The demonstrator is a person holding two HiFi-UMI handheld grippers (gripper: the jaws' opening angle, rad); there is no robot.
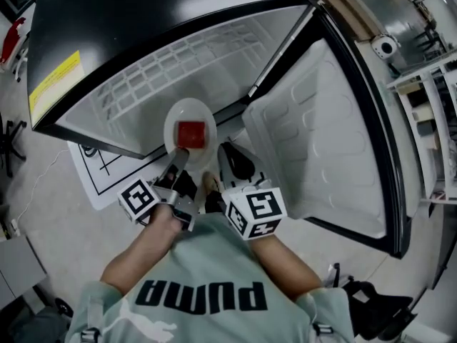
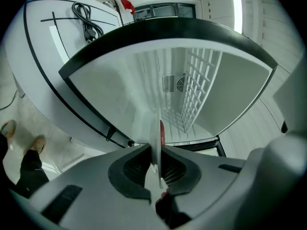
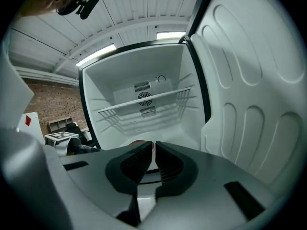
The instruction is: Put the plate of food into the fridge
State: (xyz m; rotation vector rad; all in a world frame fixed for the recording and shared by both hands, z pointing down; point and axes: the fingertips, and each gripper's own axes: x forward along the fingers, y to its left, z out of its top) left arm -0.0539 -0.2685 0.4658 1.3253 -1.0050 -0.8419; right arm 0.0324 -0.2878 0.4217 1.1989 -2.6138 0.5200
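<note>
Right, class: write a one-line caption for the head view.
Left gripper holds a white plate of red food at the open fridge, right gripper shut beside it.

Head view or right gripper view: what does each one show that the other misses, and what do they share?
Only the head view: the person's shirt, the yellow label on the fridge, and the whole plate with red food, pinched by the left gripper. Only the right gripper view: the fan vent, ceiling lights, a brick wall. Both: the open fridge's wire shelf and door.
</note>
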